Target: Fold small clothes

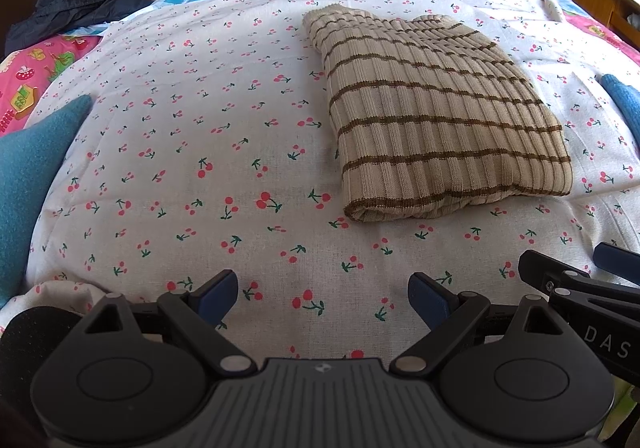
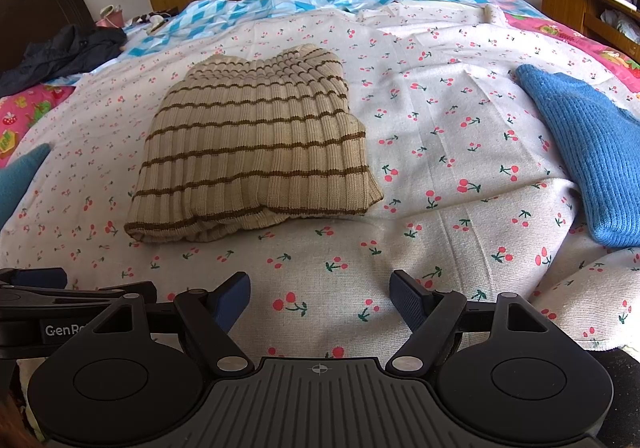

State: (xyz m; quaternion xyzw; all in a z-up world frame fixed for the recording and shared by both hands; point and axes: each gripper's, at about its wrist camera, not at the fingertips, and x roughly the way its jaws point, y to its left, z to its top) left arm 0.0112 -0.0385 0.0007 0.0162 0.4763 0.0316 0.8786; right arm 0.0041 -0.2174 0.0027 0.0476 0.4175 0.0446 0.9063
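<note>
Your left gripper (image 1: 323, 298) has its fingers (image 1: 219, 294) spread wide, with nothing between them; only the cherry-print sheet (image 1: 180, 152) shows through the gap, and they sit at the near edge of the bed without gripping any cloth. Your right gripper (image 2: 320, 298) is the same: fingers (image 2: 408, 302) wide apart, empty, with bare sheet (image 2: 460, 152) between them. The two grippers are side by side; the tip of the right one shows at the lower right of the left wrist view, and the left one at the lower left of the right wrist view.

The striped sweater (image 1: 432, 112) lies folded into a compact rectangle on the sheet, ahead of both grippers and apart from them. In the left wrist view it sits to the right of centre; in the right wrist view (image 2: 256, 144) it sits to the left of centre, so it lies between your two lines of sight. Its long axis runs away from you toward the far side of the bed, the brown stripes crossing it. The thick folded edge faces you; the far end looks rumpled.

A blue knit (image 2: 588, 152) lies on the sheet well to the right, and a teal knit (image 1: 28, 168) at the left edge.
</note>
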